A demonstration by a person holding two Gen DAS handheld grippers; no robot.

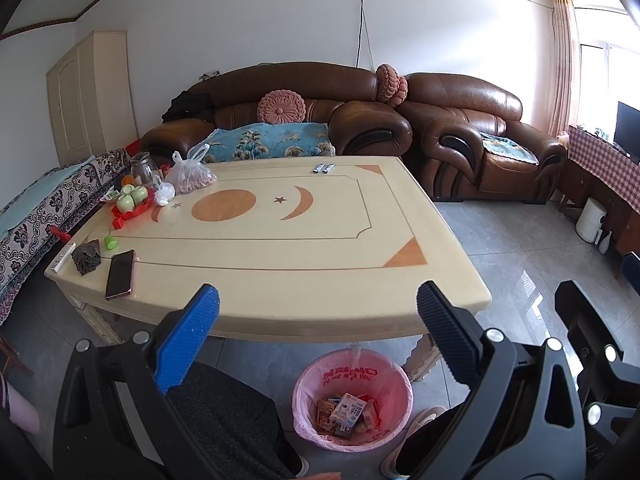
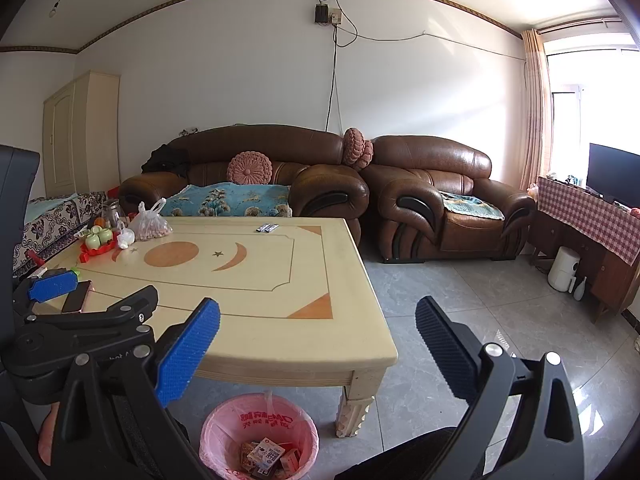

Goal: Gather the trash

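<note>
Wrappers [image 1: 347,410] sit piled in the pink bin [image 1: 394,384] on the floor, just off the table's [image 1: 320,272] near edge. Left tongs [image 1: 318,322] spread wide, gripping nothing; right tongs [image 2: 318,334] spread and bare too. Phone [image 1: 120,269] lies by the table's left corner.

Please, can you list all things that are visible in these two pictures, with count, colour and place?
Table: 1, cream, centre.
Trash bin: 1, pink liner, floor below near table edge, holds small cartons.
Phone: 1, dark, near-left table corner.
Crumpled wad: 1, grey, beside phone.
Small cap: 1, green, behind phone.
Plastic bag: 1, clear, far-left table.
Cups: several, pale green, red tray.
Packets: 2, dark, far table edge.
Sofas: 2, brown, by wall.
Left gripper: open.
Right gripper: open.
</note>
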